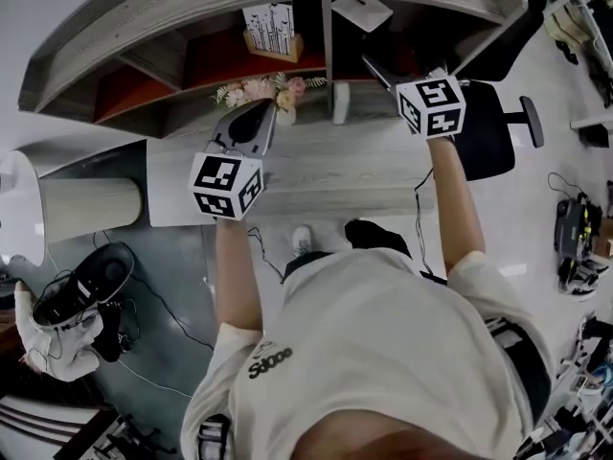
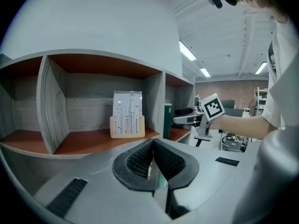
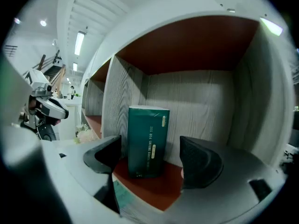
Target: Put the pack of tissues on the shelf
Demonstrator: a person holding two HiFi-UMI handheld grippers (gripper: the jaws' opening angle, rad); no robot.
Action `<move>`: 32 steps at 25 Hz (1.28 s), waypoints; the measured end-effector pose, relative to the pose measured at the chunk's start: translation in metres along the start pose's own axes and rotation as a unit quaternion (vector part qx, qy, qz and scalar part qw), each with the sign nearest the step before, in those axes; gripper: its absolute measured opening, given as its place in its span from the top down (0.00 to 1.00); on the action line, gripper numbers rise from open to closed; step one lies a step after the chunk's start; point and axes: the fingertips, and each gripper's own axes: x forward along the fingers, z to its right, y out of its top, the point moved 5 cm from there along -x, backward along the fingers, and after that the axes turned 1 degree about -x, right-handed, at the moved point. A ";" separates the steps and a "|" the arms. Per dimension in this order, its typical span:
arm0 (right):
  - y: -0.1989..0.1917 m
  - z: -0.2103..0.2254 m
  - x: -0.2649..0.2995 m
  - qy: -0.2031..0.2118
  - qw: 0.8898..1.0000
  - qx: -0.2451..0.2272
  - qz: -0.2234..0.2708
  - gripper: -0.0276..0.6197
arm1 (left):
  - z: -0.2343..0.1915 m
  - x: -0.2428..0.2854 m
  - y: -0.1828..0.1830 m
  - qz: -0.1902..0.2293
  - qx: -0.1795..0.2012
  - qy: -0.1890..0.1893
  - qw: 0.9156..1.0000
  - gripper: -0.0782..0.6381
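The pack of tissues (image 3: 147, 141) is dark green with a pale top and stands upright on the red floor of the shelf's right compartment (image 3: 163, 188), close to the left divider. My right gripper (image 3: 152, 158) is open, with its jaws on either side in front of the pack and apart from it. From the head view the pack (image 1: 362, 12) sits in that compartment, and the right gripper (image 1: 374, 70) reaches in below it. The left gripper (image 2: 153, 146) is shut with nothing in it and hovers over the desk (image 1: 261, 113). The left gripper view shows the pack's edge (image 2: 168, 120).
A wooden holder with a white card (image 1: 271, 29) stands in the middle compartment (image 2: 107, 141). A small bunch of flowers (image 1: 263, 89) and a white block (image 1: 340, 103) sit on the desk (image 1: 316, 175) below the shelf. A black chair (image 1: 498, 127) is at the right.
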 end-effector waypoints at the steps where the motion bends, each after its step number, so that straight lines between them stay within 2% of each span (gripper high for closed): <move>1: 0.000 -0.001 -0.010 -0.011 1.000 -0.001 -0.004 0.41 | 0.002 -0.002 0.001 0.001 0.005 -0.009 1.000 0.87; 8: 0.007 -0.013 -0.089 -0.084 0.996 -0.011 -0.033 0.41 | 0.018 -0.012 0.012 0.025 0.031 -0.070 0.997 0.87; 9: 0.008 -0.015 -0.105 -0.099 0.995 -0.009 -0.034 0.44 | 0.022 -0.012 0.013 0.030 0.032 -0.080 0.996 0.87; 10: 0.009 -0.018 -0.122 -0.116 0.993 -0.006 -0.034 0.56 | 0.027 -0.013 0.013 0.034 0.033 -0.091 0.995 0.87; 11: 0.009 -0.021 -0.139 -0.136 0.990 0.000 -0.034 0.75 | 0.033 -0.014 0.013 0.038 0.034 -0.103 0.993 0.87; 12: 0.009 -0.024 -0.156 -0.155 0.987 0.009 -0.034 0.87 | 0.039 -0.016 0.012 0.040 0.037 -0.115 0.992 0.87; 16: 0.012 -0.045 -0.215 -0.216 0.976 0.022 -0.037 0.93 | 0.065 -0.021 0.011 0.046 0.055 -0.159 0.985 0.87; 22: 0.033 -0.092 -0.292 -0.267 0.964 0.016 -0.011 0.95 | 0.103 -0.037 0.019 0.073 0.078 -0.214 0.971 0.87; 28: 0.055 -0.146 -0.353 -0.300 0.954 0.003 0.002 0.95 | 0.136 -0.076 0.030 0.099 0.107 -0.255 0.956 0.87; 32: 0.057 -0.173 -0.369 -0.310 0.951 -0.003 0.000 0.95 | 0.144 -0.101 0.031 0.110 0.127 -0.263 0.950 0.87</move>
